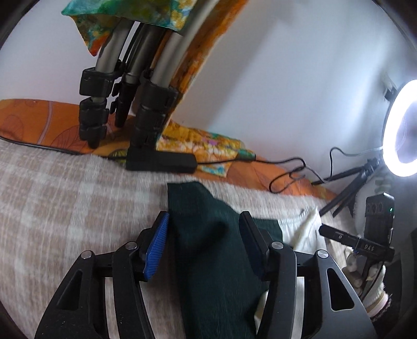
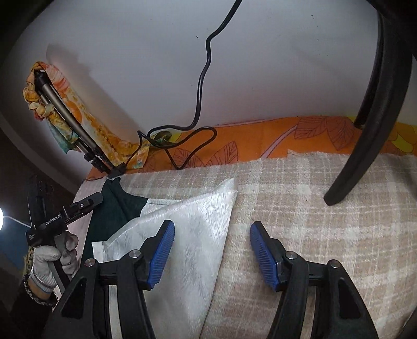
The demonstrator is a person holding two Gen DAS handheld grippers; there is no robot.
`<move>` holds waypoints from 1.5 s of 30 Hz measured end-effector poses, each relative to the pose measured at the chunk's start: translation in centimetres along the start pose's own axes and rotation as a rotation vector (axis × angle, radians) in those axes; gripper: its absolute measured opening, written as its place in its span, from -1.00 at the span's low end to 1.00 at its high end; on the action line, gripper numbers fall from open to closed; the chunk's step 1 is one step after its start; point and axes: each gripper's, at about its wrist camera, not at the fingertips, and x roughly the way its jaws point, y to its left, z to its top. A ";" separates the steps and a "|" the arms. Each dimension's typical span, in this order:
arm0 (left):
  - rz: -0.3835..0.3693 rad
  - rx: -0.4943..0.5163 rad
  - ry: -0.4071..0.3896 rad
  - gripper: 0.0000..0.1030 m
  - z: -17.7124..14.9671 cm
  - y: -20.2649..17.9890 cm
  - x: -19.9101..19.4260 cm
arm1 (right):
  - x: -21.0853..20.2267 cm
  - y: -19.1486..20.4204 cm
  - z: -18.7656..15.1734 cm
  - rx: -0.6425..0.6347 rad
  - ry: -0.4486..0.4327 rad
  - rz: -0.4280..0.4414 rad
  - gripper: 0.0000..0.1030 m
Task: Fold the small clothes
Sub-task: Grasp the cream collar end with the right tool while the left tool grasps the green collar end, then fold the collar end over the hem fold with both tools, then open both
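- Under both of my grippers lies a beige checked blanket, which fills the lower half of each view.
- Behind it runs an orange leaf-print sheet, up against a plain white wall.
- On the blanket lies the small garment, in two colours. Its white part forms a pointed flap, and its dark green part lies beside it, touching it.
- My left gripper points down over the green part. Its jaws are spread, with green cloth lying between them. The blue pad on one side stands just off the cloth edge, and I see no pinch.
- My right gripper has its jaws spread wide. One blue pad is above the white flap's edge, the other above bare blanket. Nothing is gripped.
- A folded tripod, partly wrapped in a flowered cloth, leans on the wall at the back of the sheet.
- A lit ring light on a small stand glows at the right edge of the left view.
- A black cable hangs down the wall and loops on the orange sheet.
- A gloved hand holds the left gripper's handle, seen in the right view.
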 end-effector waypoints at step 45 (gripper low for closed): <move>-0.072 0.226 -0.103 -0.94 -4.4 -8.1 -14.7 | -15.5 11.0 -3.9 -0.241 -0.153 0.047 -0.94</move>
